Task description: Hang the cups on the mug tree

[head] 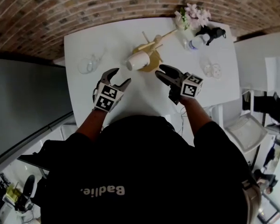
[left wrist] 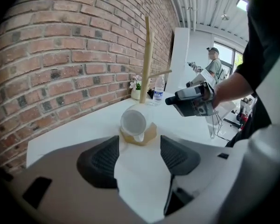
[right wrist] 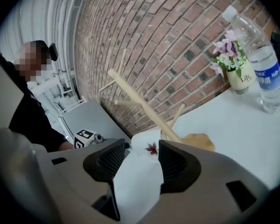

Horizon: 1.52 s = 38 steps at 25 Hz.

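Note:
A wooden mug tree (head: 151,48) stands mid-table on a tan base (left wrist: 141,134). A white cup (head: 137,62) sits low on it just above the base, its mouth turned toward my left gripper (head: 120,76). That gripper is open a little short of the cup, and nothing lies between its pads (left wrist: 99,160). My right gripper (head: 160,71) is open too, close to the tree's right side. In the right gripper view the white cup (right wrist: 149,146) with a red leaf mark shows beyond the empty jaws. A clear glass cup (head: 88,65) lies at the table's left and another (head: 210,70) at its right.
At the table's far right corner are a pot of pink flowers (head: 191,15), a water bottle (head: 193,43) and a black object (head: 213,31). A brick wall runs behind the table. Another person (left wrist: 214,66) stands far off in the room.

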Available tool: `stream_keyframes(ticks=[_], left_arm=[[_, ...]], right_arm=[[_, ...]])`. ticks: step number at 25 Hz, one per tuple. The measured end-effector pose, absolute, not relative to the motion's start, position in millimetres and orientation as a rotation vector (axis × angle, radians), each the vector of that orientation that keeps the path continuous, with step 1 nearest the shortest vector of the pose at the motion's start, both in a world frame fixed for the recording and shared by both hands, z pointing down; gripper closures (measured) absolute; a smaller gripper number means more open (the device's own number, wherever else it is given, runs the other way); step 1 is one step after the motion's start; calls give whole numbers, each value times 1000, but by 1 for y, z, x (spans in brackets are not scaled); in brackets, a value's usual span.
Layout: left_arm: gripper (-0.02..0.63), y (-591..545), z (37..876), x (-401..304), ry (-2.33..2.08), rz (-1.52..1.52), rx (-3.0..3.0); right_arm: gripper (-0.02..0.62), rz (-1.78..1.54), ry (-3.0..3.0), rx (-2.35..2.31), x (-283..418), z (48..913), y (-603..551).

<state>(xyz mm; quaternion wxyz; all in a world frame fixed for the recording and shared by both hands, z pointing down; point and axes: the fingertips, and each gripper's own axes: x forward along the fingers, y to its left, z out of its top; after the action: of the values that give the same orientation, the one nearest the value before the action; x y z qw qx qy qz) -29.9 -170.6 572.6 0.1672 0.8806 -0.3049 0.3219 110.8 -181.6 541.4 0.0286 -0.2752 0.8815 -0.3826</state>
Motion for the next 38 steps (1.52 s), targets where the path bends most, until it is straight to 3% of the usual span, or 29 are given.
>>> stream_keyframes(ticks=[13, 27, 38], left_arm=[[372, -113, 473, -79, -939, 582, 2554], [542, -67, 376, -90, -900, 240, 2671], [603, -54, 376, -82, -863, 193, 2690]], right_arm=[[365, -966, 2833, -777, 20, 464, -107], [516, -642, 2992, -758, -32, 380, -66], [554, -517, 3059, -795, -32, 374, -50]])
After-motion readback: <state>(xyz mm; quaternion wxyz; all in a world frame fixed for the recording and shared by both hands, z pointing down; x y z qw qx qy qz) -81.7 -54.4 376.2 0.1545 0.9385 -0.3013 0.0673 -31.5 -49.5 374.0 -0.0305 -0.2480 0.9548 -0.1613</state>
